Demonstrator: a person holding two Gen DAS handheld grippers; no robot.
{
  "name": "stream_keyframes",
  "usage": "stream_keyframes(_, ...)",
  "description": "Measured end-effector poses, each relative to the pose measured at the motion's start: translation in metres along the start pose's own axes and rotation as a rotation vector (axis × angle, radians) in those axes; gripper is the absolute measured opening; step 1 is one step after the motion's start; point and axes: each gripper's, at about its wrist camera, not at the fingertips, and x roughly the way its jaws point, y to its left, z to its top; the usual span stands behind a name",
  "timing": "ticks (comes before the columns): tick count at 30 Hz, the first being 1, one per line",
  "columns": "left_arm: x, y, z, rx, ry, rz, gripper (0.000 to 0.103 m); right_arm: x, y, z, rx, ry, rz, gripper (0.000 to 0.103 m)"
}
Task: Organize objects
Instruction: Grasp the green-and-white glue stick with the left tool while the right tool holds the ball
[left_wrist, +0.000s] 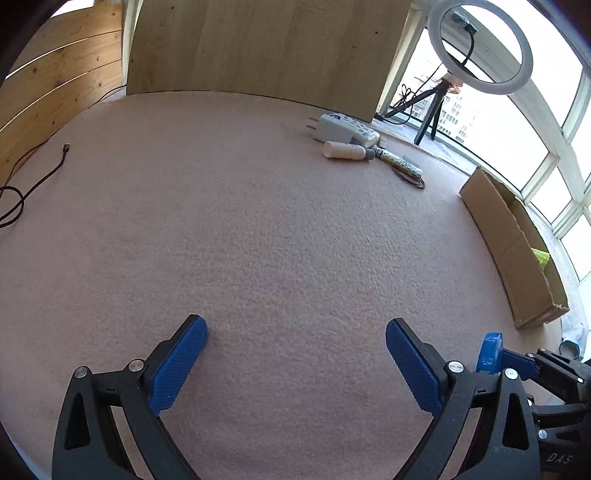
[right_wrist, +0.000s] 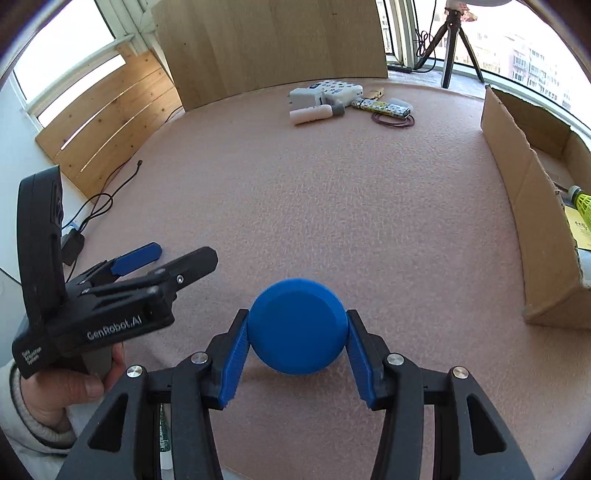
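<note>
Pink felt table (left_wrist: 258, 221); left gripper (left_wrist: 295, 354) spread wide, right gripper (right_wrist: 297, 332) clamping blue disc (right_wrist: 297, 326).

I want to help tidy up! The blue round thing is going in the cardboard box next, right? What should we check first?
1. The right gripper has the blue round thing between both pads: ok.
2. Is the grip tight enough not to slip? Cannot tell.
3. The left gripper is open, empty and out of the way: ok.
4. The pink mat between the blue thing and the cardboard box is bare: ok.
5. Room in the box: a yellow-green item already lies inside, and the rest is hidden: cannot tell.
6. The pile of small things at the far side is off the path: ok.
</note>
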Motion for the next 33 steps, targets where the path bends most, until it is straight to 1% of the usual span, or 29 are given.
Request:
stream_keyframes(3,-0.006,0.004,0.012,0.004,-0.007,0.003,0.099,-0.008,-0.006,0.007,-0.015,-0.032,-0.003,0.046)
stream_keyframes(5,-0.014,0.007,0.009,0.023,-0.005,0.017,0.099,-0.005,-0.011,0.010,-0.011,-0.025,-0.001,0.046)
stream_keyframes(7,-0.025,0.009,0.000,0.037,-0.011,0.023,0.099,0.000,-0.015,0.008,0.003,-0.005,0.010,0.046)
stream_keyframes(9,-0.039,0.009,-0.015,0.061,-0.004,0.040,0.099,0.002,-0.019,0.006,0.003,-0.003,0.005,0.046)
stream_keyframes(11,-0.055,0.001,-0.032,0.101,-0.003,0.030,0.099,0.008,-0.024,0.005,0.004,0.006,0.027,0.046)
stream_keyframes(13,-0.072,-0.012,-0.053,0.142,0.003,0.071,0.099,0.012,-0.028,0.005,-0.010,0.000,0.052,0.046)
stream_keyframes(14,-0.080,-0.019,-0.064,0.146,0.005,0.084,0.099,0.013,-0.029,0.005,-0.022,-0.005,0.071,0.046)
stream_keyframes(15,-0.086,-0.025,-0.076,0.141,0.013,0.101,0.099,0.014,-0.030,0.005,-0.037,-0.012,0.091,0.046)
stream_keyframes(17,-0.094,-0.036,-0.099,0.121,0.027,0.165,0.099,0.015,-0.031,0.006,-0.066,-0.010,0.130,0.046)
stream_keyframes(18,-0.094,-0.040,-0.109,0.108,0.041,0.178,0.098,0.015,-0.031,0.006,-0.078,-0.006,0.152,0.046)
stream_keyframes(19,-0.092,-0.045,-0.118,0.103,0.056,0.173,0.094,0.015,-0.029,0.006,-0.096,0.000,0.174,0.046)
stream_keyframes(20,-0.089,-0.051,-0.125,0.109,0.074,0.169,0.087,0.014,-0.028,0.006,-0.116,0.004,0.185,0.046)
stream_keyframes(22,-0.082,-0.062,-0.135,0.135,0.091,0.163,0.077,0.008,-0.025,0.004,-0.144,0.000,0.193,0.046)
stream_keyframes(23,-0.078,-0.066,-0.139,0.153,0.098,0.167,0.075,0.004,-0.025,0.003,-0.147,-0.006,0.194,0.046)
stream_keyframes(24,-0.079,-0.070,-0.141,0.168,0.067,0.178,0.074,0.001,-0.025,0.002,-0.144,-0.013,0.192,0.046)
stream_keyframes(25,-0.079,-0.071,-0.142,0.170,0.057,0.173,0.072,-0.003,-0.026,0.000,-0.140,-0.021,0.187,0.046)
stream_keyframes(27,-0.080,-0.074,-0.143,0.173,0.046,0.160,0.060,-0.008,-0.028,-0.005,-0.127,-0.029,0.174,0.046)
stream_keyframes(28,-0.081,-0.075,-0.144,0.181,0.042,0.155,0.049,-0.010,-0.030,-0.007,-0.118,-0.030,0.168,0.046)
stream_keyframes(29,-0.082,-0.076,-0.144,0.191,0.041,0.147,0.032,-0.012,-0.031,-0.010,-0.109,-0.031,0.165,0.046)
stream_keyframes(30,-0.083,-0.076,-0.143,0.196,0.041,0.139,0.023,-0.013,-0.032,-0.012,-0.103,-0.032,0.160,0.046)
stream_keyframes(31,-0.083,-0.075,-0.143,0.191,0.045,0.128,0.016,-0.015,-0.032,-0.015,-0.099,-0.033,0.151,0.046)
stream_keyframes(33,-0.085,-0.073,-0.142,0.182,0.055,0.108,0.016,-0.018,-0.033,-0.017,-0.082,-0.035,0.142,0.046)
